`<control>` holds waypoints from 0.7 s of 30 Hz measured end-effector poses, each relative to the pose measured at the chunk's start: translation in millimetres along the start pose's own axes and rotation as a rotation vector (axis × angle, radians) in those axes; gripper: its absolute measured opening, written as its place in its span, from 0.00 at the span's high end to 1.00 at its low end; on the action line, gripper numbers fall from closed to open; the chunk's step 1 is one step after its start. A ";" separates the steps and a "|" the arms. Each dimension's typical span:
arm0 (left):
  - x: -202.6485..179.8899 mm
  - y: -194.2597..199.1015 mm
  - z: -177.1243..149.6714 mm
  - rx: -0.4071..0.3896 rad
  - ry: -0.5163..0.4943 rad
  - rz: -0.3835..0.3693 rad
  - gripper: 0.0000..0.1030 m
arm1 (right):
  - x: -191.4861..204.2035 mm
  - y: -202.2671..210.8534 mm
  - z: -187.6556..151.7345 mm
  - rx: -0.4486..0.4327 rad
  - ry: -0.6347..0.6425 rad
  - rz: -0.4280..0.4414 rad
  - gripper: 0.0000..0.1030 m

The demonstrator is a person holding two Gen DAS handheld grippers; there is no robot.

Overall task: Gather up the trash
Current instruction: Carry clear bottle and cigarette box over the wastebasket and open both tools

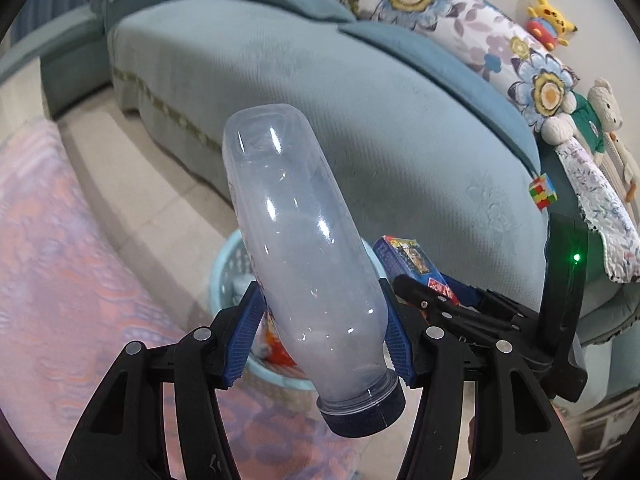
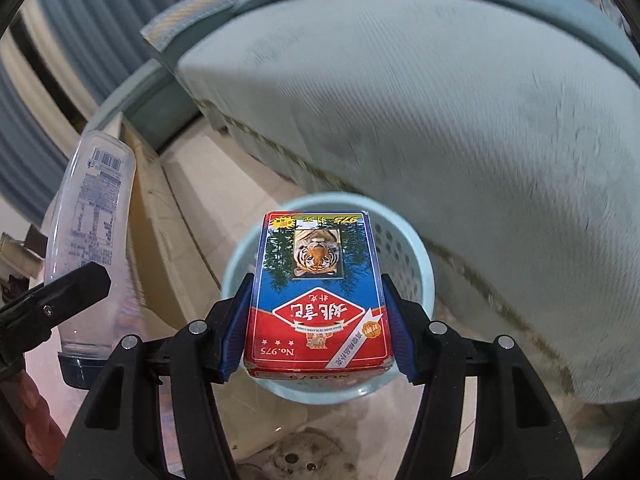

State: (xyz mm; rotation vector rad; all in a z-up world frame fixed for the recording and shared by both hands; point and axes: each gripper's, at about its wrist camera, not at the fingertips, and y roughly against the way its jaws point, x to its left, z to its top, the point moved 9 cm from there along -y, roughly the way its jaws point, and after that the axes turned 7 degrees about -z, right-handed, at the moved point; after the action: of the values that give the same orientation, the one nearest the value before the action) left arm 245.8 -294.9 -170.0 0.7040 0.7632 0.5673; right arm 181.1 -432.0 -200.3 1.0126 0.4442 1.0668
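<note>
My left gripper (image 1: pixel 320 322) is shut on an empty clear plastic bottle (image 1: pixel 296 240) with a dark cap, held above the light blue perforated bin (image 1: pixel 228 268) on the floor. The bottle also shows at the left of the right wrist view (image 2: pixel 92 220). My right gripper (image 2: pixel 316 320) is shut on a red and blue playing-card box (image 2: pixel 318 288) with a tiger picture, held over the bin's (image 2: pixel 404 240) opening. The card box shows in the left wrist view (image 1: pixel 408 258) just right of the bottle.
A teal sofa (image 1: pixel 320 92) stands right behind the bin, with floral cushions (image 1: pixel 480 36), plush toys (image 1: pixel 550 14) and a puzzle cube (image 1: pixel 542 192). A pink patterned rug (image 1: pixel 60 260) lies to the left on the beige tiled floor (image 2: pixel 192 200).
</note>
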 end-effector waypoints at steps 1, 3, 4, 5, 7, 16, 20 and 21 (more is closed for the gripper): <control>2.5 -7.4 -3.9 0.012 0.008 -0.005 0.47 | -1.3 -3.9 -1.2 0.009 -0.004 -0.003 0.45; 6.2 -13.9 -7.7 0.030 0.018 -0.013 0.47 | -4.2 -11.7 -4.0 0.026 -0.013 -0.013 0.45; 7.4 -16.8 -9.0 0.035 0.019 -0.014 0.47 | -6.0 -14.7 -5.6 0.032 -0.020 -0.014 0.45; 9.7 -18.5 -10.1 0.038 0.018 -0.013 0.46 | -6.6 -16.6 -6.4 0.035 -0.027 -0.013 0.45; 13.4 -18.8 -9.1 0.038 0.025 -0.012 0.46 | -8.5 -20.3 -8.3 0.046 -0.044 -0.010 0.45; 22.4 -6.1 -1.3 -0.011 0.071 -0.025 0.43 | -4.1 -17.4 1.2 0.024 -0.056 -0.009 0.45; 23.6 8.9 1.6 -0.042 0.069 -0.031 0.43 | 7.5 -12.3 1.2 0.013 -0.030 0.012 0.46; 23.5 12.9 2.4 -0.051 0.069 -0.030 0.43 | 12.7 -9.9 0.7 0.006 -0.018 0.021 0.48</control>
State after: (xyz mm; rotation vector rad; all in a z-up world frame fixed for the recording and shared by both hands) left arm 259.1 -271.5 -169.1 0.6276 0.8194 0.5838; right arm 192.4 -422.3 -206.5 1.0340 0.4231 1.0746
